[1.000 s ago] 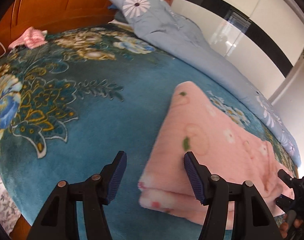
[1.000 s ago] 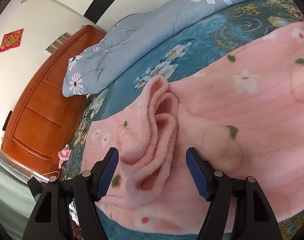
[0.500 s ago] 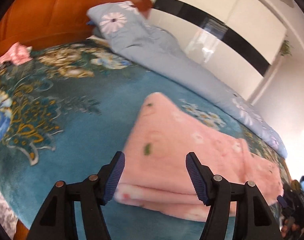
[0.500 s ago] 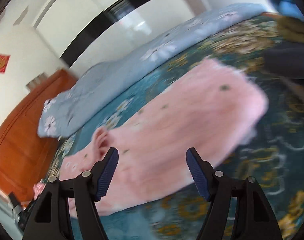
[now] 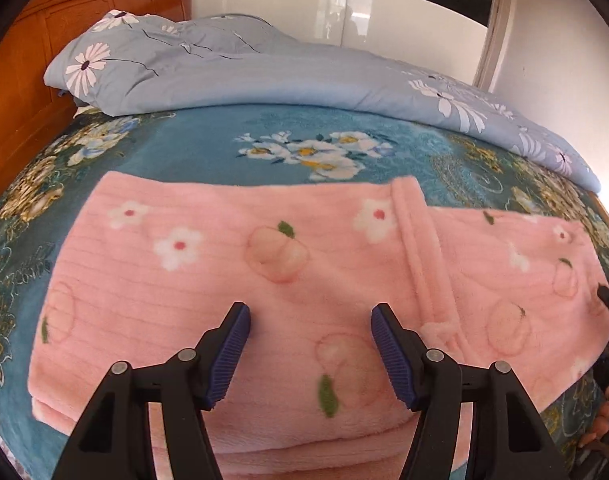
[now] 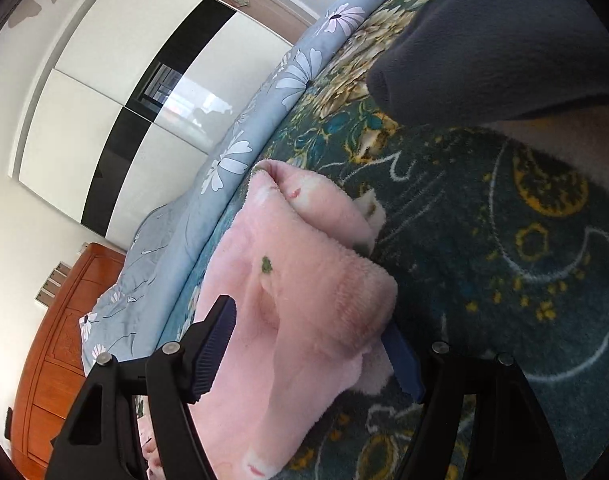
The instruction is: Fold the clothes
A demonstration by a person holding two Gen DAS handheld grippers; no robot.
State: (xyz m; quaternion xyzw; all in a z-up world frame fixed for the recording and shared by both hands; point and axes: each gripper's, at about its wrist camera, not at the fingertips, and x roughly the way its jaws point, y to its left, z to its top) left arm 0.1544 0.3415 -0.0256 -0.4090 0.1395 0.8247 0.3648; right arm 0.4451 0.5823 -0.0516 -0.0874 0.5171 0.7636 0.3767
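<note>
A pink fleece garment with flowers and peaches lies folded lengthwise across the teal floral blanket. My left gripper is open and hovers over the garment's near middle, holding nothing. In the right wrist view the garment's end lies between the spread jaws of my right gripper; its right finger's pad is partly hidden under the pink edge. The jaws stand wide apart and are not closed on the cloth.
A light blue daisy-print quilt lies bunched along the far side of the bed. A wooden headboard stands at the left. A dark grey cloth lies on the bed beyond the garment's end. A white wardrobe stands behind.
Both grippers have swung along the garment. The left went from its left folded end to over the middle. The right went from the bunched fold to the garment's far end, which now sits between its jaws.
</note>
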